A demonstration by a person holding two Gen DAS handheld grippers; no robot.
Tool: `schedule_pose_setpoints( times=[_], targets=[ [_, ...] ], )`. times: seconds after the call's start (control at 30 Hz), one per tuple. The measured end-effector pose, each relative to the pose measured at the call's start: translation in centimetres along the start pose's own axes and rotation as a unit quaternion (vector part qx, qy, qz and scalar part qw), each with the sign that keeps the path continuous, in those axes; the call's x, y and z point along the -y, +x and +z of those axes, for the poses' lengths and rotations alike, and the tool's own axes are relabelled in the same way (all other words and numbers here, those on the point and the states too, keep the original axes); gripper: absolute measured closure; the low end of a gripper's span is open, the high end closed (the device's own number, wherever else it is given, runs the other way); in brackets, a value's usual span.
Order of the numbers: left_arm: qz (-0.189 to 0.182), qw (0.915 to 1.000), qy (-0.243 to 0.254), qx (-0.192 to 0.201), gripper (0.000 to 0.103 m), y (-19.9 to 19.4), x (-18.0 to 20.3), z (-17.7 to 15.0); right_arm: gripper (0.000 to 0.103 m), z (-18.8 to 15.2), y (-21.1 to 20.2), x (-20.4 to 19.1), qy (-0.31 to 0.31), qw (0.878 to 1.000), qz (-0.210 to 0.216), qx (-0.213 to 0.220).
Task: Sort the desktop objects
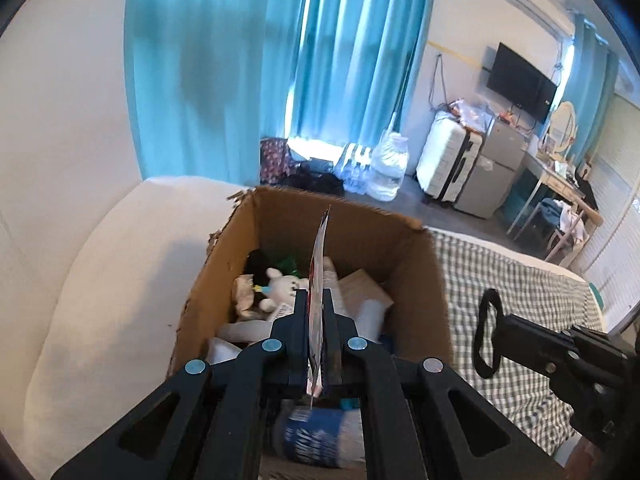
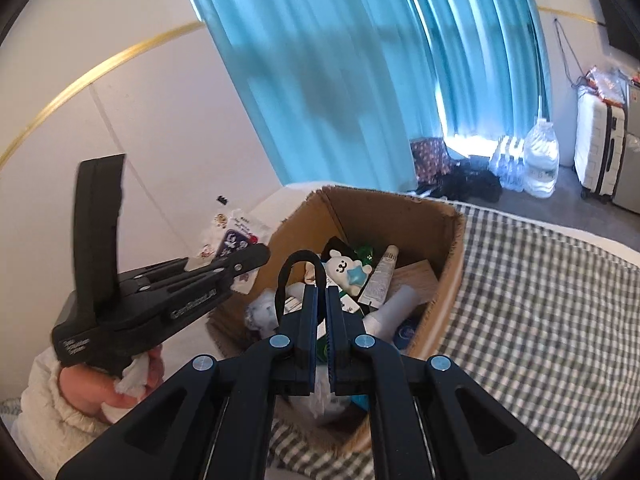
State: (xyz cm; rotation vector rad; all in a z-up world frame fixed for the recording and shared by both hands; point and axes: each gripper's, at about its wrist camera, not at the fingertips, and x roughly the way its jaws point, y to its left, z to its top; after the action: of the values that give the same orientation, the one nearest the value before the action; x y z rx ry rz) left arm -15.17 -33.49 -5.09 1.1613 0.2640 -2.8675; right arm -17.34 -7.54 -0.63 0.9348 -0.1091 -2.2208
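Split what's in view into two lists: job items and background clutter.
Job: sticker sheet in left gripper; black loop in right gripper; cardboard box; plush toy; tube.
Clutter: suitcase; water jug; TV; curtains.

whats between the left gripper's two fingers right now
A thin printed card, clamped edge-on between the left gripper fingers above the cardboard box; the left wrist view shows it, and the right wrist view shows its printed face.
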Motion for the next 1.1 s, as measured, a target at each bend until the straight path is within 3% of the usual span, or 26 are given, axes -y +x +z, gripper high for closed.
schedule_pose_setpoints(
  times=[0.2, 0.33, 0.4, 0.43, 0.47, 0.53, 0.67, 0.8, 0.9, 0.93, 1.1],
  targets=[
    [0.002, 0.9994, 0.019, -0.027, 0.099, 3.6, -0.4, 0.8, 0.097, 0.9, 4.4, 1.9, 0.032, 0.999, -0.014, -0.021],
    [0.001, 0.9989, 0.028, -0.038, 0.094, 4.6, 0.3, 1.0, 0.093, 1.1, 4.8, 2.6, 0.048, 0.998, -0.025, -0.011],
    [0.004, 0.9987, 0.033, -0.038, 0.073, 4.7, 0.6, 1.1, 0.060, 1.0, 4.4, 2.7, 0.046, 0.999, -0.028, -0.005],
    [0.007, 0.9985, 0.037, -0.039, 0.040, 4.8, 0.8, 1.0, 0.054, 1.2, 4.3, 2.7, 0.043, 0.998, -0.037, 0.002],
    [0.013, 0.9983, 0.043, -0.037, 0.017, 4.8, 0.9, 1.0, 0.051, 1.2, 4.0, 2.7, 0.041, 0.998, -0.042, 0.010],
    [0.034, 0.9977, 0.055, -0.022, 0.014, 4.2, 1.3, 0.7, 0.050, 1.1, 3.1, 2.9, 0.048, 0.998, -0.044, 0.021],
    [0.038, 0.9973, 0.056, -0.029, 0.014, 2.6, 1.7, 0.3, 0.048, 0.8, 0.7, 3.3, 0.063, 0.996, -0.058, 0.035],
    [0.048, 0.9975, 0.050, -0.016, 0.014, 0.1, 1.9, 1.2, 0.036, 0.9, -2.9, 2.8, 0.055, 0.993, -0.082, 0.061],
    [0.072, 0.9963, 0.039, 0.028, 0.008, -3.5, 2.8, 2.7, 0.025, 1.2, -5.9, 2.3, 0.056, 0.989, -0.100, 0.089],
    [0.075, 0.9959, 0.029, 0.043, 0.001, -4.9, 3.2, 3.2, 0.022, 1.3, -6.9, 2.3, 0.058, 0.988, -0.107, 0.098],
    [0.068, 0.9920, 0.001, 0.106, 0.000, -11.4, 5.6, 4.9, 0.004, 1.7, -13.0, 1.7, 0.063, 0.976, -0.142, 0.151]
  ],
)
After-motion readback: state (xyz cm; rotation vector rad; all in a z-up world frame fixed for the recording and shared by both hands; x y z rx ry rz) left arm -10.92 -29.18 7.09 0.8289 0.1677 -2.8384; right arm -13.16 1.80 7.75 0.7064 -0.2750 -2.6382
